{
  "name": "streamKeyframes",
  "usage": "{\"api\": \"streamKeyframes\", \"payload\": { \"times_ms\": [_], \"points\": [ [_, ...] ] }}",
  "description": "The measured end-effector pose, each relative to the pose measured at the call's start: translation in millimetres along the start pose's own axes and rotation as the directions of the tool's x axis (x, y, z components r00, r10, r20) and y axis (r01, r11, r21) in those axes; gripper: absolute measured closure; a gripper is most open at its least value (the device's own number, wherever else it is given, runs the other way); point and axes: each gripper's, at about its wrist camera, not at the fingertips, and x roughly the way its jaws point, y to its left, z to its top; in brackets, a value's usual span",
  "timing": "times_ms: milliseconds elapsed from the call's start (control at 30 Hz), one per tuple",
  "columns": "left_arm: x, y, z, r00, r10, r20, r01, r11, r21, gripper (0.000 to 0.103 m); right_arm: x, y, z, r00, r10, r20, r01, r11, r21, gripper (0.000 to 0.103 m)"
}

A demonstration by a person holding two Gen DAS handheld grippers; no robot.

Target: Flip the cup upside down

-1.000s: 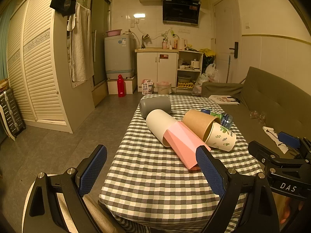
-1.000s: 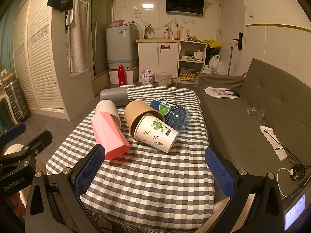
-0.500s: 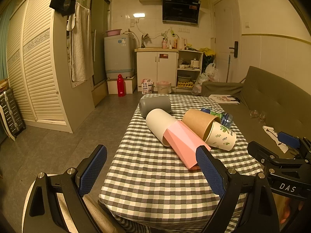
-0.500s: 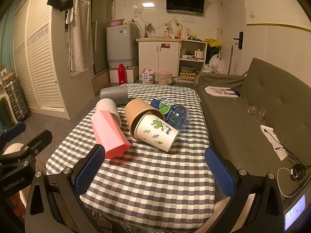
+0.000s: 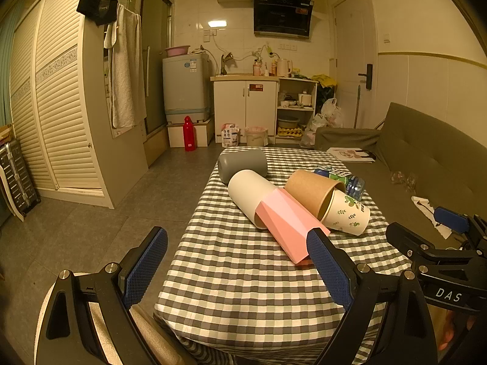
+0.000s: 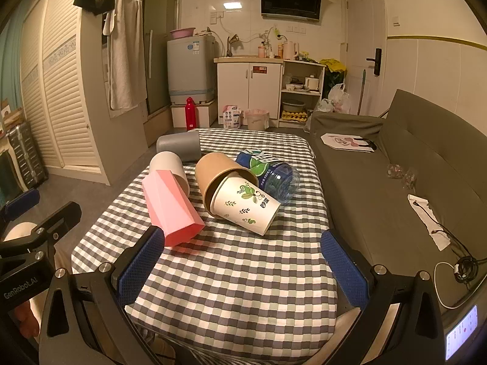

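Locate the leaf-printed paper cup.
The leaf-printed paper cup lies on its side mid-table in the right wrist view, nested inside the brown cup, right of the pink cup.

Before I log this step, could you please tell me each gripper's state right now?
Left gripper: open, holding nothing.
Right gripper: open, holding nothing.

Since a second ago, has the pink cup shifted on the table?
No. The pink cup lies on its side against the white cup, at the same spot on the checked tablecloth.
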Motion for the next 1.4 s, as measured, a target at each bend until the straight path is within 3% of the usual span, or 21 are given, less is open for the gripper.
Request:
{"api": "streamKeyframes", "payload": {
  "times_ms": [1400],
  "points": [
    [10.6, -8.4, -8.4, 1.0, -0.005, -0.021, 0.005, 1.0, 0.002, 0.008, 4.3, 3.4, 0.0, 0.999, 0.005, -0.038, -0.006, 1.0, -0.013, 0.0]
  ]
}}
